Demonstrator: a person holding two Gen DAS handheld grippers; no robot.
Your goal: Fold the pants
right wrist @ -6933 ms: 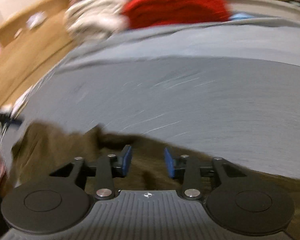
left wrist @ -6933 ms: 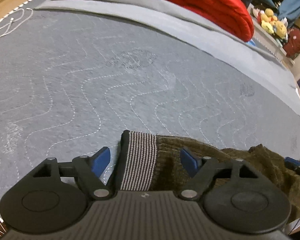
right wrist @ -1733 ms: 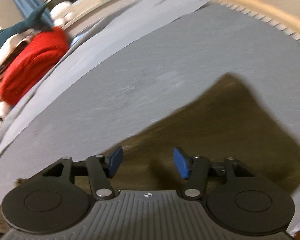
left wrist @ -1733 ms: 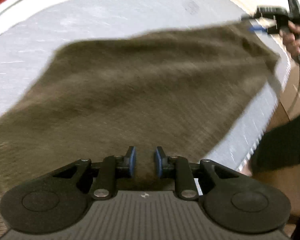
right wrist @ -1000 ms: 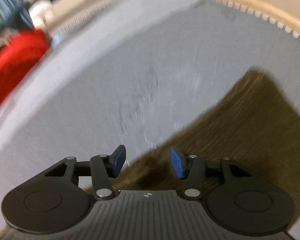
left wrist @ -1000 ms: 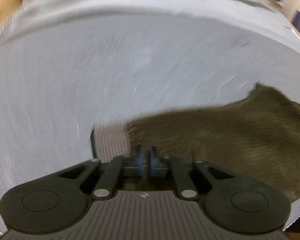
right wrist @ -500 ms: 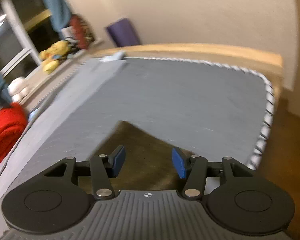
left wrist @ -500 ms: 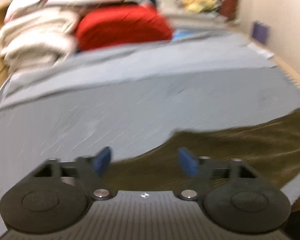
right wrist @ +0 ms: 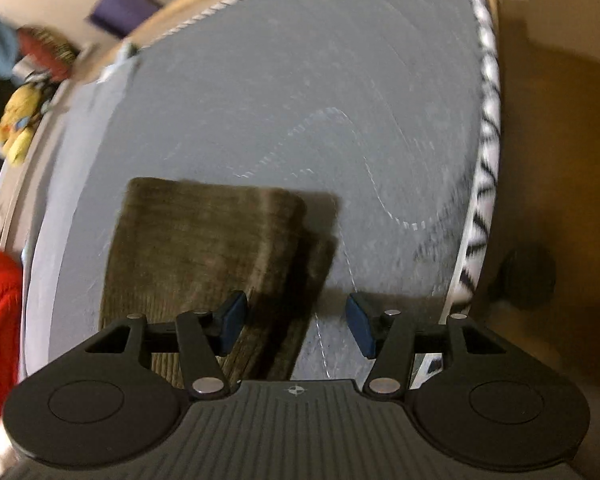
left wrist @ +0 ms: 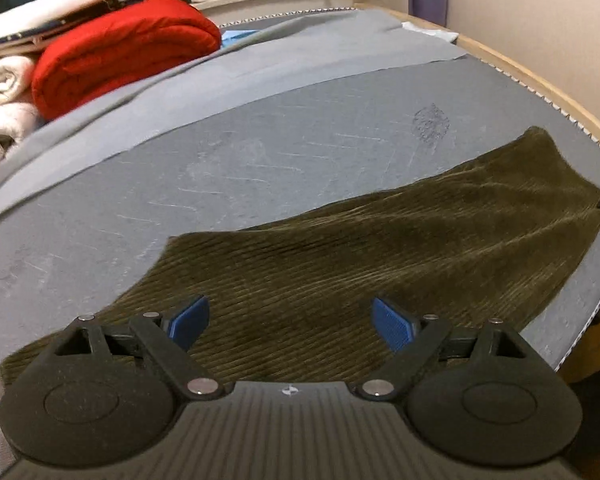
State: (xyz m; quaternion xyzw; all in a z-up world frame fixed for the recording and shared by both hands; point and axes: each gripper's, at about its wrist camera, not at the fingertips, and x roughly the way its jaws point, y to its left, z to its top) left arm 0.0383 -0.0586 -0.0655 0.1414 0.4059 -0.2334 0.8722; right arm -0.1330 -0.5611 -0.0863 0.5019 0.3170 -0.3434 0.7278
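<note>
Pants (left wrist: 380,248): laid flat on the grey bed (left wrist: 260,152).
Left gripper (left wrist: 290,322): jaws opening wide above the pants, nothing clamped.
Right gripper (right wrist: 296,324): jaws opening, nothing clamped.

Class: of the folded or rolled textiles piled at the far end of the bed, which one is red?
The red rolled blanket; the towels beside it are cream, the fabric stacked above white and teal.
</note>
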